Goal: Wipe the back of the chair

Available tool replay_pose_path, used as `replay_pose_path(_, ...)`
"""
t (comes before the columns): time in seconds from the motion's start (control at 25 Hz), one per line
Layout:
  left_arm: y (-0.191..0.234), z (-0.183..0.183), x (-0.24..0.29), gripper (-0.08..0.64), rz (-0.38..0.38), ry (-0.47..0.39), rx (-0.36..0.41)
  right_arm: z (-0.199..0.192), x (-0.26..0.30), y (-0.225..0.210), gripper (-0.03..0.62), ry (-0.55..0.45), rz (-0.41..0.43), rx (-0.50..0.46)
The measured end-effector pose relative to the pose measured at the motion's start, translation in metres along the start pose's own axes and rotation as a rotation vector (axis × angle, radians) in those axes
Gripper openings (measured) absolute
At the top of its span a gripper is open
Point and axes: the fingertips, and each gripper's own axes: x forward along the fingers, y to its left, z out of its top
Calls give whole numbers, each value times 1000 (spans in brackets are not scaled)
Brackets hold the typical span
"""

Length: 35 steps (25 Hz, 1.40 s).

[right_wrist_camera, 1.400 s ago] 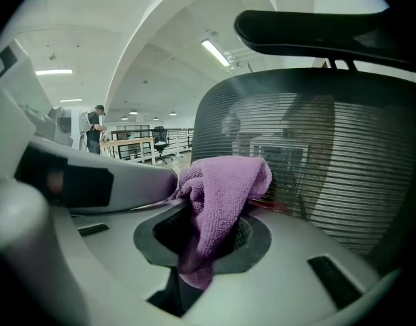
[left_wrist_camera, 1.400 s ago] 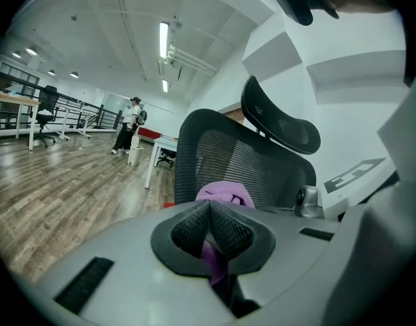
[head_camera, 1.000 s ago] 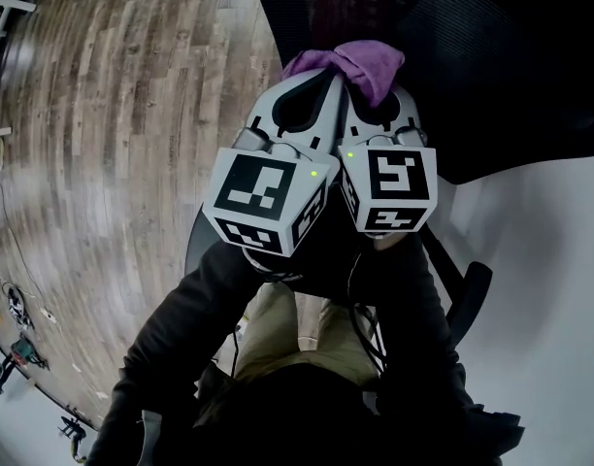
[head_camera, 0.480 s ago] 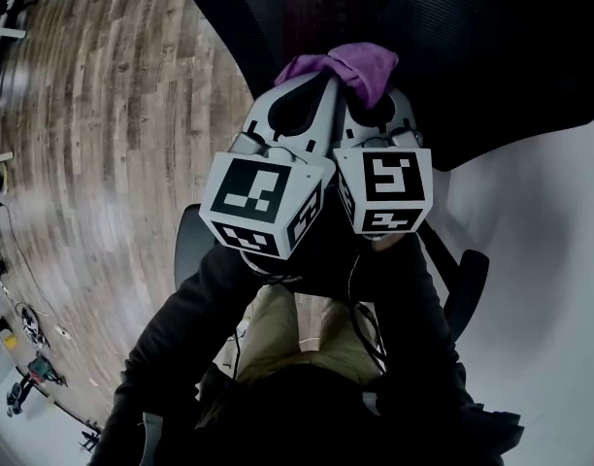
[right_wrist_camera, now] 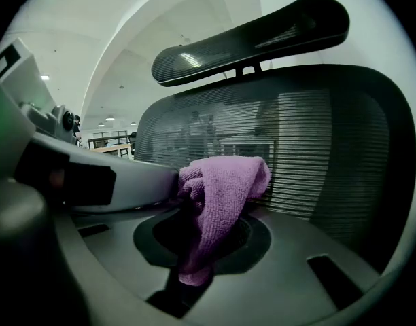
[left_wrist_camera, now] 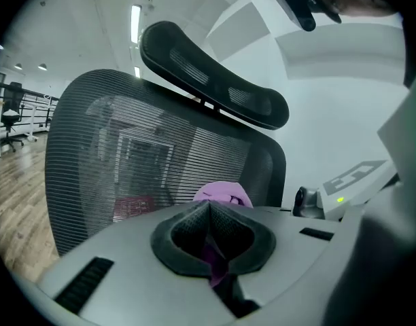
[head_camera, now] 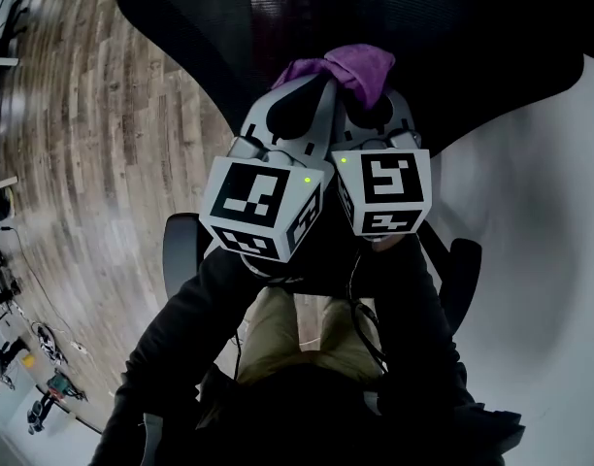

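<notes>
Ahead, the chair's black mesh back (left_wrist_camera: 126, 141) fills both gripper views, under its curved headrest (left_wrist_camera: 215, 90). Side by side, the left gripper (left_wrist_camera: 209, 206) and right gripper (right_wrist_camera: 194, 212) each have their fingers closed on the purple cloth (right_wrist_camera: 225, 182), which is bunched right at the mesh.

Place: an open-plan office.
Seating: a black mesh-backed chair (left_wrist_camera: 160, 148) with a curved headrest (left_wrist_camera: 215, 87) and armrests (head_camera: 181, 250), of the desk-work kind.
Floor: grey-brown wood-look planks (head_camera: 113, 144) over a wide room.
Ceiling: white, with strip lights (left_wrist_camera: 135, 19).
Far edge of the floor: white desks and a rolling chair (left_wrist_camera: 11, 124), small and dim.
</notes>
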Motion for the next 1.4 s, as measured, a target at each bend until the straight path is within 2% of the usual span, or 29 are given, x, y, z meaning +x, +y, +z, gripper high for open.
replay_pose_path(0.2,-29,-6,18,8,-29,4,4,-8,-17,-30,69,-10,-28,17)
replay_pose_path(0.4,-79,-14,39,8,-57,18,13,-17,-50,-74,70,-23,-58,35)
replay_pose_path(0.8,-133,-18,74,8,-122,51,6,-24,-79,-129,69,-14,-105,60)
replay_pose_path(1.4,-185,-32,105,8,-210,95,8,-41,-108,-178,69,-11,-160,101)
